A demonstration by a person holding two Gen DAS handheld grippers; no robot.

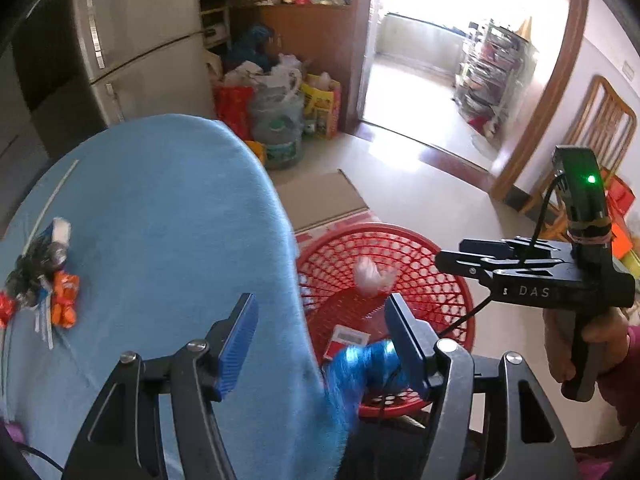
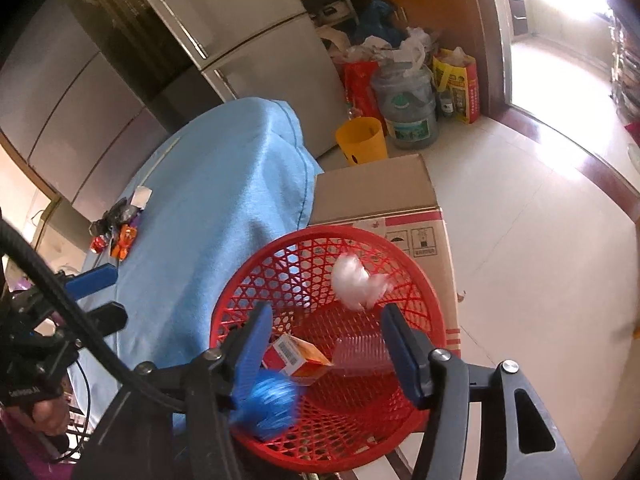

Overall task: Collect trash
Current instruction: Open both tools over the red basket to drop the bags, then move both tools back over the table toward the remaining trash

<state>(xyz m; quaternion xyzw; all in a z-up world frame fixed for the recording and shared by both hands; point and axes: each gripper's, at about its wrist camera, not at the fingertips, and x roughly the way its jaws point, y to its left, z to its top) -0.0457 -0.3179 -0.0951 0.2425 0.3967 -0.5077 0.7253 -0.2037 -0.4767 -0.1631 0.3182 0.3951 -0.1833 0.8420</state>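
Beside one blue table (image 1: 160,220), one red basket (image 2: 420,272); both tongs (image 1: 320,340) (image 2: 326,344) gape apart.

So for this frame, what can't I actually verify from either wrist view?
- Blue object: motion-blurred in both views, so what it is, and whether it is falling or resting in the red basket, is unclear.
- Wrapper pile on the blue cloth: too small to count the pieces.
- Basket's near floor: hidden behind the right gripper.
- White wad: overexposed, so its material is unclear.
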